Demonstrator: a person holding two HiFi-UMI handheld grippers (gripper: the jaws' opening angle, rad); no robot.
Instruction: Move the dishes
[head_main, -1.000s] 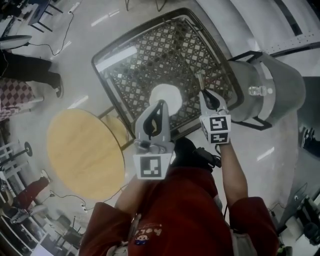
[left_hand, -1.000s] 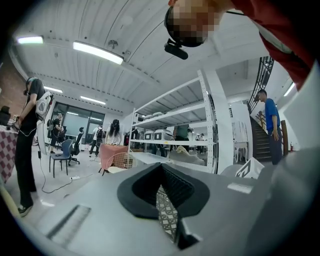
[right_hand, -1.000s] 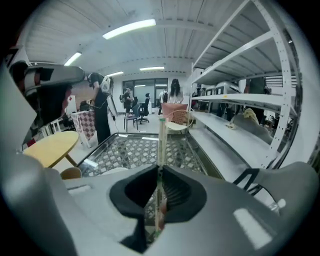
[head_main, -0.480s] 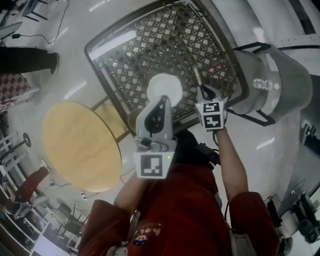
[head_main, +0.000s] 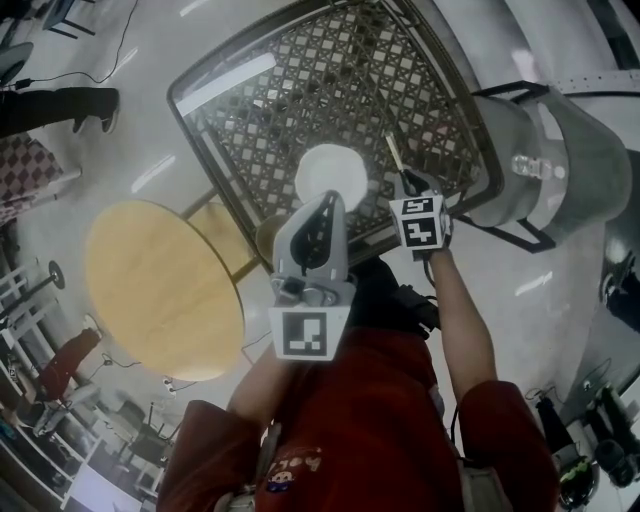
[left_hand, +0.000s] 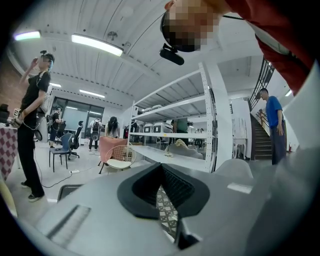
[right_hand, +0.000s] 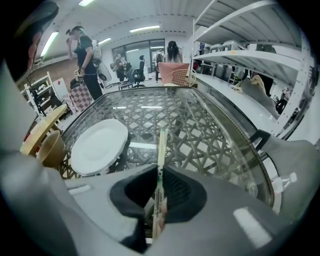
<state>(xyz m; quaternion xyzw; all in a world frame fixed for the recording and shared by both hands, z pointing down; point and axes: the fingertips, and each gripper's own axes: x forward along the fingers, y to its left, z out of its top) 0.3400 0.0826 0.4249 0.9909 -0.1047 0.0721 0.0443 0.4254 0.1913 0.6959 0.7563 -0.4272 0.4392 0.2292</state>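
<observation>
Seen from above, a round pale wooden table stands at the left, with a person's dark trouser legs on the floor beyond it. Just to its right is a square glass-topped table with a dark lattice under the glass. Near that table's closest edge lies a round white plate, upright and empty. A tan bowl sits just beside it, towards the wooden table, partly hidden by the left gripper.

The left gripper is held out over the near side of the plate. Its own view shows the jaws clenched together with nothing between them.

To the right, the right gripper tilts down towards the glass. Its jaws grasp a pair of pale wooden chopsticks, which stick out forward over the lattice, right of the plate and apart from it. Whether the chopstick tips touch the glass is unclear.

At the far right stands a large grey rounded object on a black frame, close against the glass table.
</observation>
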